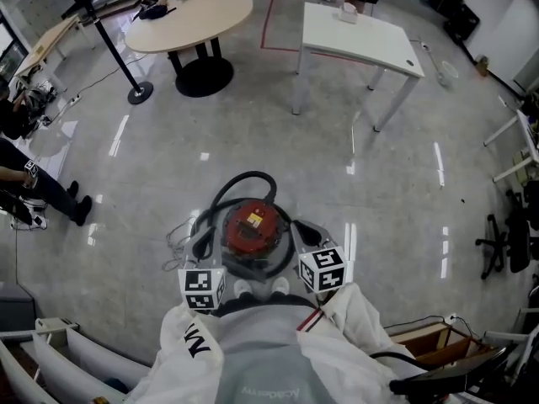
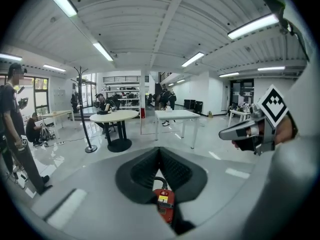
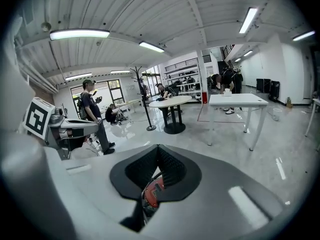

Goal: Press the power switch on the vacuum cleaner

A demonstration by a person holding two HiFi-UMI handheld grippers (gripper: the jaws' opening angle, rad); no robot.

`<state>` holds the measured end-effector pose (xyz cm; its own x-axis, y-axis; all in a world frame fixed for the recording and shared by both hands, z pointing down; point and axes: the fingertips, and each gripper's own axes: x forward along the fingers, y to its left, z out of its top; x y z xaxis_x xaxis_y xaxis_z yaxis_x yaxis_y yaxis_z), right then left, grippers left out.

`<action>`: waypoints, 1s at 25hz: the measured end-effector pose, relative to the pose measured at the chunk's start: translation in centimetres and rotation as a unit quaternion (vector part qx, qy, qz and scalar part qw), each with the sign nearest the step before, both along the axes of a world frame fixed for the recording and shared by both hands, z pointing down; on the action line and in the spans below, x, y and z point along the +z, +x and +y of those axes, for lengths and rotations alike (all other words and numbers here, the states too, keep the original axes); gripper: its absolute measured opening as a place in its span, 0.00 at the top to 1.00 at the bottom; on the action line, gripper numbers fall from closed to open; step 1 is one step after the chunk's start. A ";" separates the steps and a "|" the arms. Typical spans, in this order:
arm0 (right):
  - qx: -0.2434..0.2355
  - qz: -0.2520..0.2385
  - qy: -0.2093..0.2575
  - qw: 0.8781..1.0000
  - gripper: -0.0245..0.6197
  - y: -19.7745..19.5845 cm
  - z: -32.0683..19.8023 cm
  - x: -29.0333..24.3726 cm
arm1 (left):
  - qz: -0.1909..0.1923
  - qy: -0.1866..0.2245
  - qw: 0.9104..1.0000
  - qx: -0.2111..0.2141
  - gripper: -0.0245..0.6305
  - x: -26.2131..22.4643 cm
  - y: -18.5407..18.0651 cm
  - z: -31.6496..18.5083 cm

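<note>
The vacuum cleaner (image 1: 253, 228) is a round canister with a red top and a grey body, standing on the floor right in front of me, its black hose (image 1: 244, 179) looped behind it. Both grippers hang above its near side; in the head view their marker cubes sit at left (image 1: 204, 289) and right (image 1: 322, 268). The left gripper (image 2: 160, 151) has its jaws closed together, with the red vacuum top (image 2: 164, 204) showing below them. The right gripper (image 3: 158, 148) is also shut, empty, with the vacuum (image 3: 152, 191) beneath. Neither touches the vacuum.
A round wooden table (image 1: 189, 19) and a white rectangular table (image 1: 358, 36) stand farther off. A coat stand's base (image 1: 139, 91) is at the left. People stand at the far left (image 1: 34, 188). Crates (image 1: 438, 343) lie at the lower right. Thin cable (image 1: 177, 242) trails left of the vacuum.
</note>
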<state>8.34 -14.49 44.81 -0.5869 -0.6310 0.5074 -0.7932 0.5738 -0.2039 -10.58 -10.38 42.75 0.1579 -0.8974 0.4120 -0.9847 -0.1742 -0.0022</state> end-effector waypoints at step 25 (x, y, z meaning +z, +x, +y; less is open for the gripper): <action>-0.004 -0.042 0.020 0.999 0.96 2.6 -0.9 -1.7 | -0.010 0.022 1.000 -0.017 0.96 -1.7 2.7 0.2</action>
